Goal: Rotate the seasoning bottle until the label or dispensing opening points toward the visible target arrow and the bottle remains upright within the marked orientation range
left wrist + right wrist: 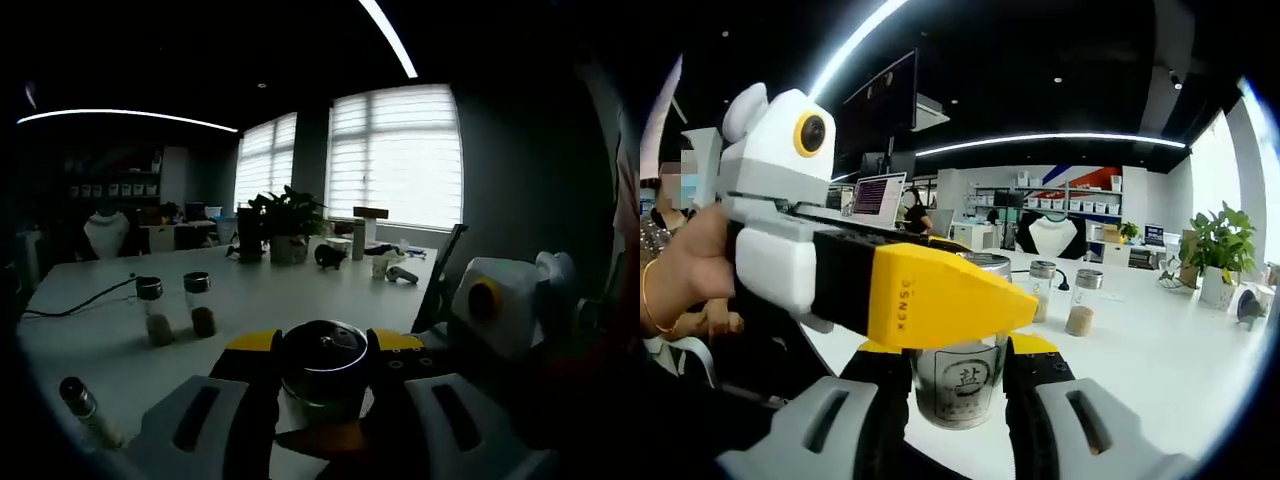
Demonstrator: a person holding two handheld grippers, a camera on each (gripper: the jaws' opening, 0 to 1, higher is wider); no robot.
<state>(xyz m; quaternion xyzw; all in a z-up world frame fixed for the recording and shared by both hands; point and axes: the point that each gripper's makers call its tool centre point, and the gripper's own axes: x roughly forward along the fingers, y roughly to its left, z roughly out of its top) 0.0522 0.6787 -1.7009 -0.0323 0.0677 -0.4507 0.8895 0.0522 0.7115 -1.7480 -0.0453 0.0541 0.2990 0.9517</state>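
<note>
The seasoning bottle stands upright on the white desk near its near edge, clamped between the right gripper jaws, and in the right gripper view its upper half and lid are hidden behind the yellow jaw of the left gripper, which crosses in from the left; only the clear lower body with a dark printed character on its label can be read. In the left gripper view the same bottle is seen from above, its dark shiny lid sitting between the left gripper jaws, which close on it from both sides; the bottle's body and label are lost in shadow there, and the right gripper shows as a white block at the right, its jaws cut off. A hand with a thin bracelet holds the left gripper's body at the left edge. Farther out on the desk two small spice jars with dark caps stand side by side, and another small bottle leans near the desk's near left corner, partly cut off. A cable trails across the left side. At the far edge sit a potted plant and small items too dim to name. Behind are bright blinded windows, ceiling light strips and shelves
</note>
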